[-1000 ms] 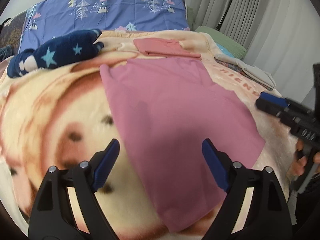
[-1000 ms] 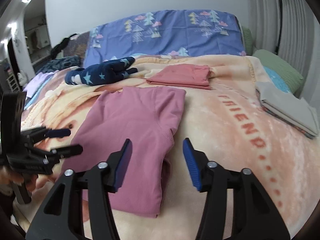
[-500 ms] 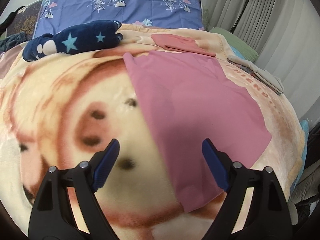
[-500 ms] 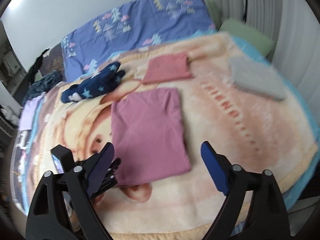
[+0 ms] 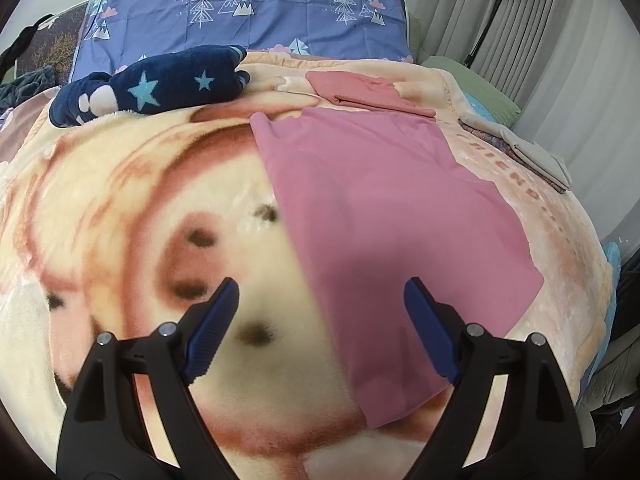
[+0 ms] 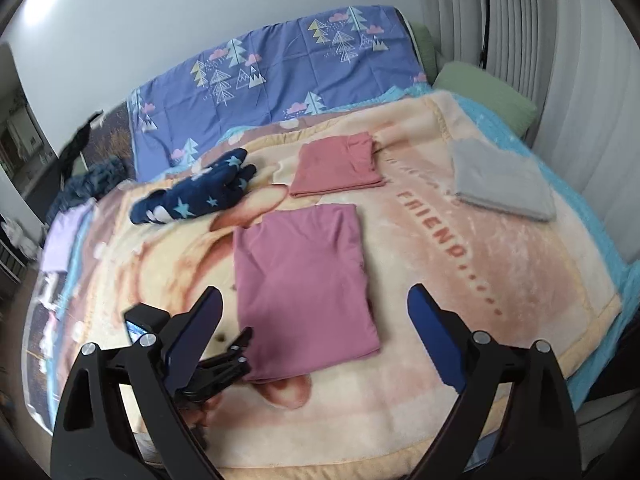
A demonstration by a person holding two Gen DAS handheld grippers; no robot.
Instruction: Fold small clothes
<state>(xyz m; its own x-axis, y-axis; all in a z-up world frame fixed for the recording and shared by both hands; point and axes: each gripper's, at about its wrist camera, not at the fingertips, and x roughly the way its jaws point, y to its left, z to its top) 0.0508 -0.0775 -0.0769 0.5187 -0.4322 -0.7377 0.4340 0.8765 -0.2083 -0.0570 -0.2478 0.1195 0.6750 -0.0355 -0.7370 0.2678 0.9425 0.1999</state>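
Observation:
A pink garment (image 5: 384, 216) lies flat on the bed blanket (image 5: 120, 220), folded into a long rectangle; it also shows in the right wrist view (image 6: 304, 280). My left gripper (image 5: 320, 328) is open and empty, low over the garment's near left edge. It also shows in the right wrist view (image 6: 224, 360) at the garment's near left corner. My right gripper (image 6: 316, 336) is open and empty, raised high above the bed, over the garment's near end.
A folded salmon garment (image 6: 340, 164) lies just beyond the pink one. A navy star-print fleece item (image 6: 196, 196) sits to its left. A folded grey stack (image 6: 500, 180) lies at the right. A purple tree-print pillow (image 6: 280, 76) is at the head.
My right gripper has risen high and pulled back, and its jaws have opened wider. My left gripper has shifted left and back, toward the garment's left edge. The garment lies still.

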